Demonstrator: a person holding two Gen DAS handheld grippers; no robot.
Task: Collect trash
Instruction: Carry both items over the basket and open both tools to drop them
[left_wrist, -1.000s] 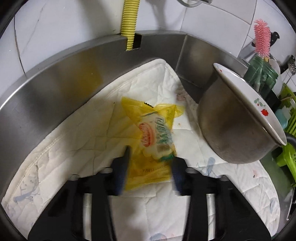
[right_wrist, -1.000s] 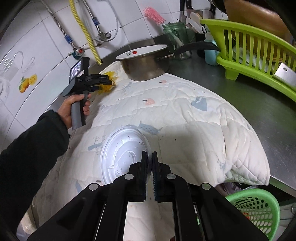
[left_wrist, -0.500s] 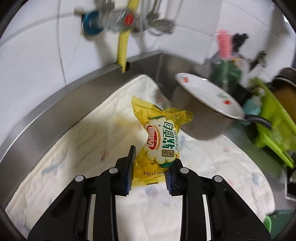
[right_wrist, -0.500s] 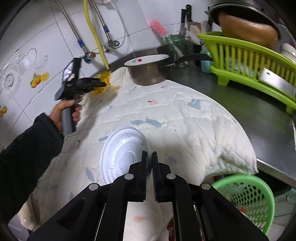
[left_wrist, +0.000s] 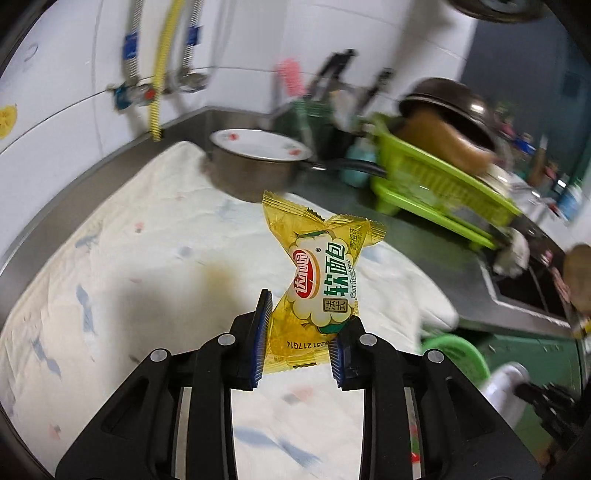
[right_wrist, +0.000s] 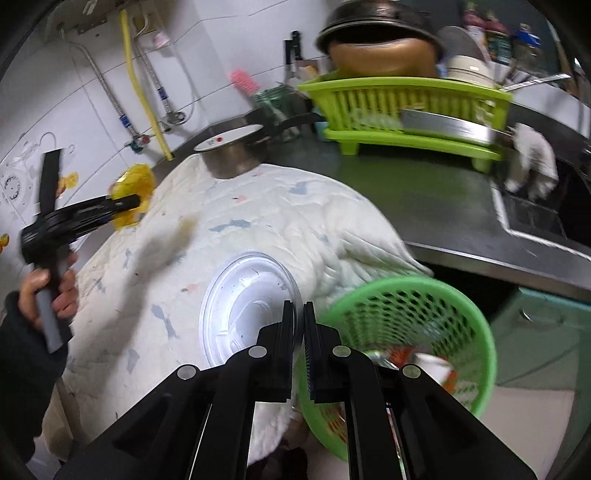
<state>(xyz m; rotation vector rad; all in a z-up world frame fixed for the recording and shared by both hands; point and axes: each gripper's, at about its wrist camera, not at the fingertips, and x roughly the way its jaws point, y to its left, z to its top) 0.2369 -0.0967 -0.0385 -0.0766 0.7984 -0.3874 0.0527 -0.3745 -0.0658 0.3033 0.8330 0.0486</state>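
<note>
My left gripper (left_wrist: 299, 332) is shut on a yellow bread wrapper (left_wrist: 317, 280) and holds it in the air above the white quilted cloth (left_wrist: 147, 258). The wrapper (right_wrist: 133, 192) and the left gripper (right_wrist: 129, 203) also show at the left of the right wrist view. My right gripper (right_wrist: 299, 325) is shut on the edge of a white plastic lid (right_wrist: 243, 314), held over the cloth next to a green trash basket (right_wrist: 406, 317) that has some rubbish inside. The basket (left_wrist: 454, 354) shows at the lower right of the left wrist view.
A steel pan with a white lid (right_wrist: 232, 155) stands at the back of the cloth. A green dish rack (right_wrist: 402, 107) with pots sits on the steel counter (right_wrist: 443, 199). A sink (right_wrist: 535, 218) is at the right. Pipes and a yellow hose (right_wrist: 140, 85) run down the tiled wall.
My left gripper closed on the wrapper, lifted it off the cloth and swung right. My right gripper moved with the lid toward the green basket.
</note>
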